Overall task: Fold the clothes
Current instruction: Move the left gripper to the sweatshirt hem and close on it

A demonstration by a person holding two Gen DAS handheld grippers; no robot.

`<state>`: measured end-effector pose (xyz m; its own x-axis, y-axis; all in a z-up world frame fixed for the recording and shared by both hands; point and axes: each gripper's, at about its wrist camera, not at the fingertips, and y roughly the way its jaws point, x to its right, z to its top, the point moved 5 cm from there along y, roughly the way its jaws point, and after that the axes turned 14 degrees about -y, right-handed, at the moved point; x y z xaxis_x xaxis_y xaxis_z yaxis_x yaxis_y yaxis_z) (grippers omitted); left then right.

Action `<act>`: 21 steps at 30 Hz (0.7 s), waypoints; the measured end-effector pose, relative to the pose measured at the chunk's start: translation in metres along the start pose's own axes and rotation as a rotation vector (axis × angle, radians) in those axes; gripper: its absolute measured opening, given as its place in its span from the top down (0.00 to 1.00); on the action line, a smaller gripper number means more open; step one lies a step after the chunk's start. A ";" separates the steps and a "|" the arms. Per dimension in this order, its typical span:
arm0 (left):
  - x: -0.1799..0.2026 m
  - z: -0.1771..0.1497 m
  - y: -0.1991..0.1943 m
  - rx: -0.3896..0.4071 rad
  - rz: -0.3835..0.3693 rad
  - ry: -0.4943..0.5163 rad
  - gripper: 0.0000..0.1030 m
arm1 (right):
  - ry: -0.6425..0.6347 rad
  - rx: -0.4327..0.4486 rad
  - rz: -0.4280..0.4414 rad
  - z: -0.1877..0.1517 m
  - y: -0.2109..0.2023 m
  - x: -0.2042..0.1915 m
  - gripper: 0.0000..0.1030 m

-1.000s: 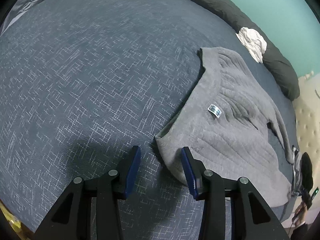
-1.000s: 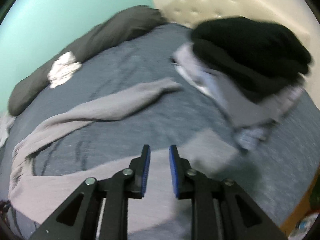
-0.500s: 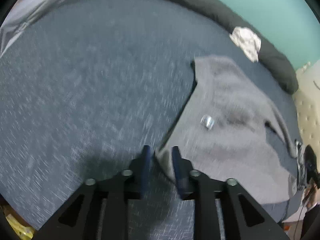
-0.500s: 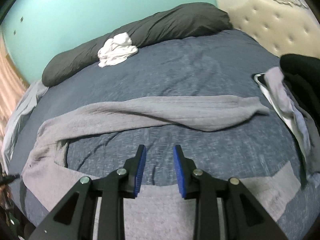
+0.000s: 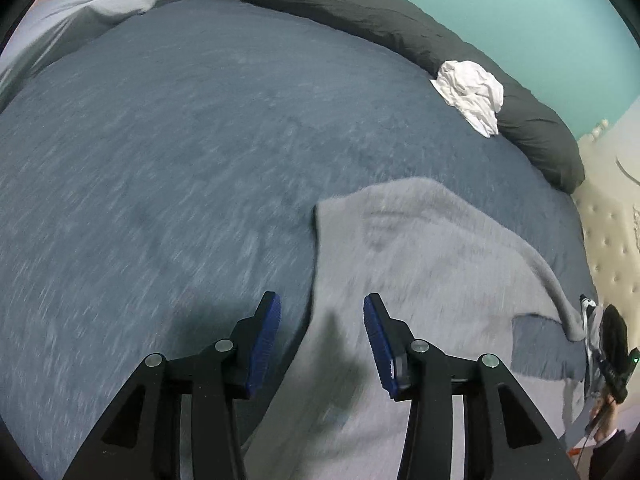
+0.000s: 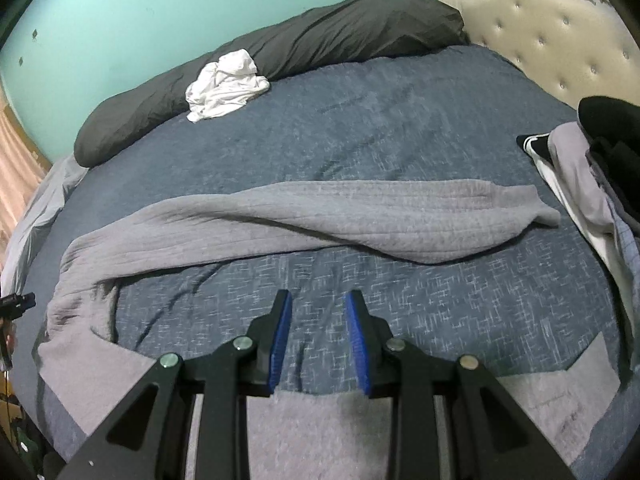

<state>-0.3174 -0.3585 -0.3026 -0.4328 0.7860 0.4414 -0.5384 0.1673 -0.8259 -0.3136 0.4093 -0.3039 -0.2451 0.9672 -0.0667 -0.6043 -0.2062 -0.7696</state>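
Blue bedspread [image 6: 400, 128] bears 1 grey sweater [image 6: 320, 216] (no label legible).

I see a wide bed under a dark blue bedspread [image 6: 400, 128] with a pale crosshatch pattern. A long dark grey bolster [image 6: 280, 44] lies along its far edge against a turquoise wall [image 6: 160, 4]. To the right stands a cream tufted headboard [image 6: 552, 36]; pink curtain [image 6: 12, 168] hangs at left.

Left gripper [image 5: 322, 320] points downward, jaws just opened wider; right gripper [image 6: 318, 320] downward, jaws narrowly apart.
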 end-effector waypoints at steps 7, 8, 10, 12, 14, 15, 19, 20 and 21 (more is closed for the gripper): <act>0.025 0.032 0.041 0.000 0.004 0.035 0.52 | -0.007 -0.024 0.003 0.005 0.028 0.004 0.73; 0.026 0.036 0.045 0.002 0.009 0.037 0.51 | -0.012 -0.026 0.004 0.006 0.032 0.004 0.73; 0.030 0.044 0.054 0.004 0.002 0.043 0.49 | -0.022 -0.030 0.007 0.008 0.039 0.003 0.73; 0.034 0.050 0.063 -0.001 -0.002 0.055 0.49 | -0.035 -0.035 0.007 0.010 0.046 0.002 0.72; 0.037 0.052 0.071 -0.009 -0.004 0.072 0.49 | -0.039 -0.041 0.009 0.011 0.053 0.001 0.72; 0.039 0.053 0.074 -0.012 0.001 0.080 0.49 | -0.039 -0.043 0.011 0.011 0.057 0.000 0.72; 0.047 0.053 0.087 -0.027 -0.019 0.098 0.49 | -0.043 -0.050 0.016 0.012 0.066 -0.002 0.73; 0.050 0.051 0.091 -0.035 -0.019 0.109 0.50 | -0.042 -0.050 0.018 0.012 0.067 -0.002 0.72; 0.052 0.048 0.093 -0.041 -0.014 0.124 0.50 | -0.041 -0.050 0.020 0.012 0.068 -0.002 0.72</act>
<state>-0.4250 -0.3307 -0.3400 -0.3314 0.8505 0.4086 -0.5124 0.2014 -0.8348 -0.3633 0.3911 -0.3485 -0.2883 0.9558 -0.0575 -0.5603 -0.2171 -0.7993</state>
